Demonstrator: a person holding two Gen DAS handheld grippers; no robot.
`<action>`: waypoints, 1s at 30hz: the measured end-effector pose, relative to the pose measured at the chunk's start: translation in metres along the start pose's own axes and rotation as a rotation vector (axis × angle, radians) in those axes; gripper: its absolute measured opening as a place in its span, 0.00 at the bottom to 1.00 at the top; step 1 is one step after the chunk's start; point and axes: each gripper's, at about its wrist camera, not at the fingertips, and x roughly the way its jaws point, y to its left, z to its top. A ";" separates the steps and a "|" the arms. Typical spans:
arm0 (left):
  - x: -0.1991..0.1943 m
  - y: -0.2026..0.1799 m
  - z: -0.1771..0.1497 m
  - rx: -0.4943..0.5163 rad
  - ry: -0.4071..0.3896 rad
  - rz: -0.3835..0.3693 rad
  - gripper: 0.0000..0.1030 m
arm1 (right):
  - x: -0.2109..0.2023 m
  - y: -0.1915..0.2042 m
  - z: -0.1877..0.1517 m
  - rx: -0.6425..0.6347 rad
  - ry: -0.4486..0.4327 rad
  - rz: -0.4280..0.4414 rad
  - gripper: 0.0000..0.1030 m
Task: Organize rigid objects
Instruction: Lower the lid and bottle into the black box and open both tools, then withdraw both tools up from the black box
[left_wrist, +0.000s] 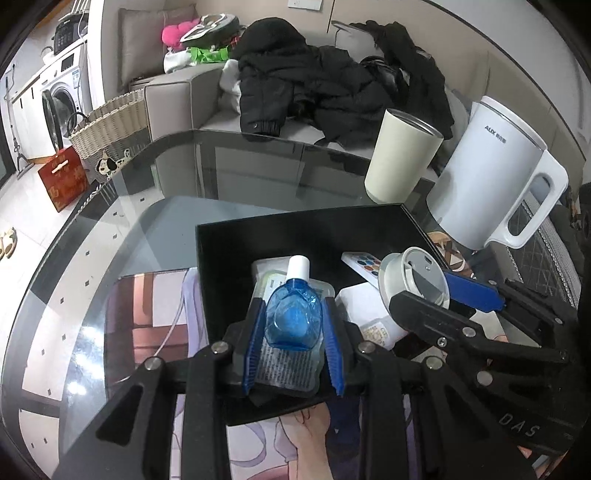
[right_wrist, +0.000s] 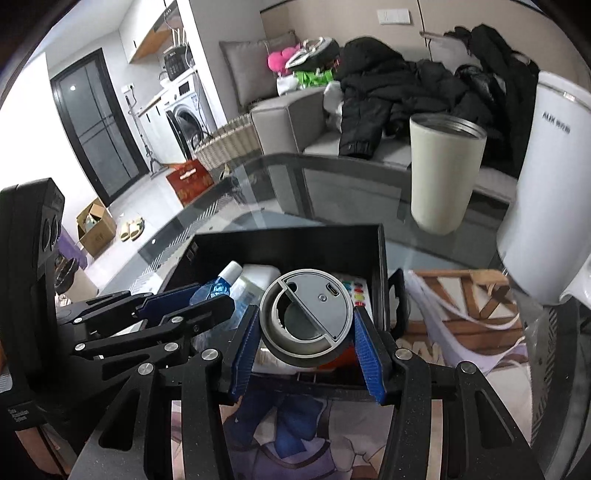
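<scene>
A black open box (left_wrist: 306, 229) (right_wrist: 288, 240) sits on the glass table. My left gripper (left_wrist: 293, 317) is shut on a blue eye-drop bottle in clear packaging (left_wrist: 293, 317) and holds it over the box; the bottle also shows in the right wrist view (right_wrist: 221, 284). My right gripper (right_wrist: 304, 321) is shut on a grey round lid (right_wrist: 306, 317) over the box's right side; the lid also shows in the left wrist view (left_wrist: 413, 280). Inside the box lie a white packet (left_wrist: 269, 267), a small remote with coloured buttons (left_wrist: 364, 264) (right_wrist: 356, 290) and a white box (left_wrist: 373, 314).
A cream tumbler (left_wrist: 402, 158) (right_wrist: 443, 170) and a white AUX kettle (left_wrist: 495, 173) (right_wrist: 546, 192) stand behind and right of the box. An illustrated mat (left_wrist: 147, 314) lies under the glass. Behind the table are a grey sofa with black coats (left_wrist: 317, 81) and a wicker basket (left_wrist: 110, 129).
</scene>
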 end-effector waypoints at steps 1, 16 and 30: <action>-0.001 0.001 0.000 -0.001 -0.002 0.001 0.28 | 0.000 0.001 0.000 -0.009 0.003 -0.005 0.48; -0.021 0.006 0.000 0.006 -0.104 0.037 0.52 | -0.015 0.005 0.002 -0.010 -0.031 -0.018 0.55; -0.077 0.003 -0.011 0.027 -0.354 0.099 0.53 | -0.076 0.026 -0.004 -0.079 -0.296 -0.050 0.59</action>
